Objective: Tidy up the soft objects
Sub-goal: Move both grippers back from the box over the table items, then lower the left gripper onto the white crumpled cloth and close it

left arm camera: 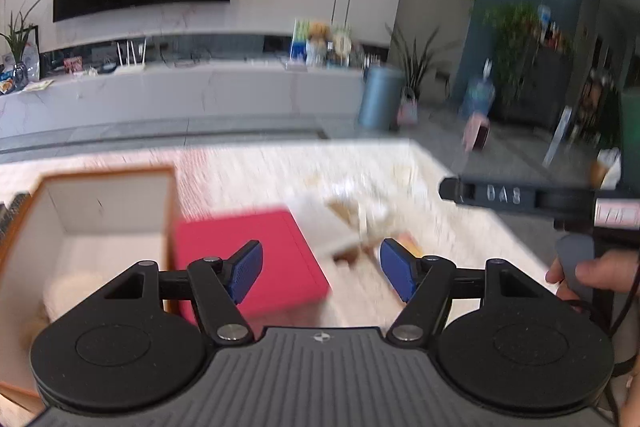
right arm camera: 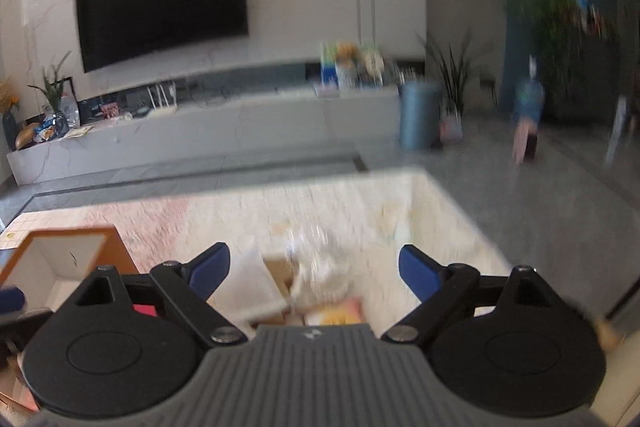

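Both tools are standing wide and empty: the left gripper (left arm camera: 321,269) is hanging over the red box (left arm camera: 256,259), the right gripper (right arm camera: 314,273) over a blurred heap of pale soft things (right arm camera: 320,279) lying on the rug (right arm camera: 340,203) toward its near edge. An open white bin with an orange rim (left arm camera: 80,219), something pale and fluffy (left arm camera: 68,291) already sitting inside, is waiting at the left. This looks like a reach between placements; next, one gripper is needing to drop onto the heap and pinch a single item.
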Available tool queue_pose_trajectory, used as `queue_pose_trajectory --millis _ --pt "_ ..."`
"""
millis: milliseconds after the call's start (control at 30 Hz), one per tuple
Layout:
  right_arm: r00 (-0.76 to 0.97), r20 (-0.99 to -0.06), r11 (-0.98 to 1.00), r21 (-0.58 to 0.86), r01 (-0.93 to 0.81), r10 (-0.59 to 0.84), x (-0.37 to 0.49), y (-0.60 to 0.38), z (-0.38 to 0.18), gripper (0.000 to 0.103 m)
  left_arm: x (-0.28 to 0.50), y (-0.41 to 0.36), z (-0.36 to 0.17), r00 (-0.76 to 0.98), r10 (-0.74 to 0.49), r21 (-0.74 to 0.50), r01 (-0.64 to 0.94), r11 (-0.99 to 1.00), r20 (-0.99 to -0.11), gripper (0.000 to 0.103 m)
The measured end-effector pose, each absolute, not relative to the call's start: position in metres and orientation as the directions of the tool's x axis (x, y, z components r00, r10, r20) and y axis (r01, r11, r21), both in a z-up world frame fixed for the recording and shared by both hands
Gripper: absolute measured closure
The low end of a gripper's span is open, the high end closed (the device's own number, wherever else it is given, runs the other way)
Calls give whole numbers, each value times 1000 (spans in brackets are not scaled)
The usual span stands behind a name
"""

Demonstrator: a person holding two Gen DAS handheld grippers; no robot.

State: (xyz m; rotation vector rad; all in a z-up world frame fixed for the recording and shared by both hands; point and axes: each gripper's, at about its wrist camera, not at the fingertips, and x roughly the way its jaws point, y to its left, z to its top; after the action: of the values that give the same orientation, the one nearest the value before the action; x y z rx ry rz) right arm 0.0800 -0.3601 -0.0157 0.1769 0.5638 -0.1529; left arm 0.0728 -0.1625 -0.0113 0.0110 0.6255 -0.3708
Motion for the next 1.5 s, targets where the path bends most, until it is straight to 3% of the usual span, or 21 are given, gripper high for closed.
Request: queue_pose_trajectory --millis 133,300,400,600,733,967,1033,1100,1133,1233,1367,1500 --pt "786 -613 951 187 247 -83 84 -384 -49 13 67 -209 -58 717 -304 35 416 909 -627 24" --pt "741 -658 944 140 299 -137 96 -404 -75 13 77 -240 -97 674 -261 -12 350 937 -691 24" --pt "682 -716 926 144 348 -145 99 -422 -95 13 75 -254 -112 680 -209 19 312 950 -703 24" --pt "656 -732 929 91 360 -183 95 -434 -104 13 72 -272 -129 726 3 193 179 965 -688 23" --pt "649 -743 921 122 370 -163 96 -441 -111 13 88 -278 -144 639 2 193 229 954 -769 23" --pt "639 -749 921 104 375 -176 96 -441 -112 13 87 -276 -148 635 -5 178 225 958 -772 20" --pt "637 -750 921 99 378 -181 95 -441 -112 13 90 -274 -148 628 -37 141 231 963 -777 30" --pt "636 -749 922 90 376 -186 95 -439 -112 13 89 -267 -147 633 -65 101 223 970 -771 84" --pt "636 -748 924 82 372 -189 95 -438 -112 13 88 -264 -145 643 -38 116 194 974 -765 93" --pt "628 -757 936 63 347 -182 97 -432 -116 13 85 -253 -141 634 -141 42 265 963 -760 99" --pt "617 -763 940 35 339 -194 99 -427 -118 14 62 -256 -135 656 -185 127 399 908 -732 100" --pt "618 -763 941 38 336 -190 98 -427 -117 14 34 -247 -134 569 -236 138 536 833 -788 100"
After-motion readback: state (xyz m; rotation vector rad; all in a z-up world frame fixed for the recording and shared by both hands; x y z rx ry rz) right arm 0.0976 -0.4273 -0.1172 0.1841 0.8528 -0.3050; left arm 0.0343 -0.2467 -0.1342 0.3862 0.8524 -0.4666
